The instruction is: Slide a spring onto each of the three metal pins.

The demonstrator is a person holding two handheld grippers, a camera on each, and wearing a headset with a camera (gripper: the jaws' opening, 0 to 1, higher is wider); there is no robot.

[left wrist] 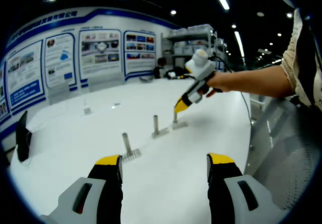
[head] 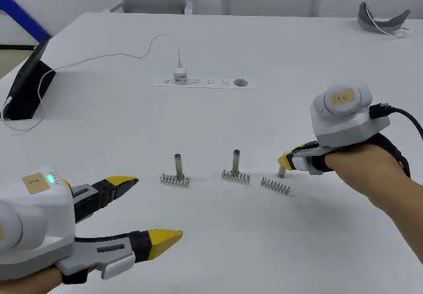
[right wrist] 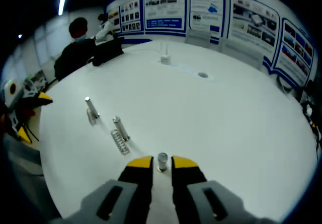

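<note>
My right gripper (right wrist: 162,162) has jaws snug round the end pin (right wrist: 162,158), grip unclear; head view adds the spring (head: 275,186) lying beside, left gripper (head: 157,207) spread wide.

Three metal pins (head: 178,164) and three springs (head: 174,180) are here.

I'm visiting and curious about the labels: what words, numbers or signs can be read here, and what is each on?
Yellow sticker on the right gripper: marks too blurred to read.
Tan sticker on the left gripper: too blurred to read.
Wall posters: text too small to read.
Blue heading above them: characters too blurred to read.
Nothing can be quoted.
</note>
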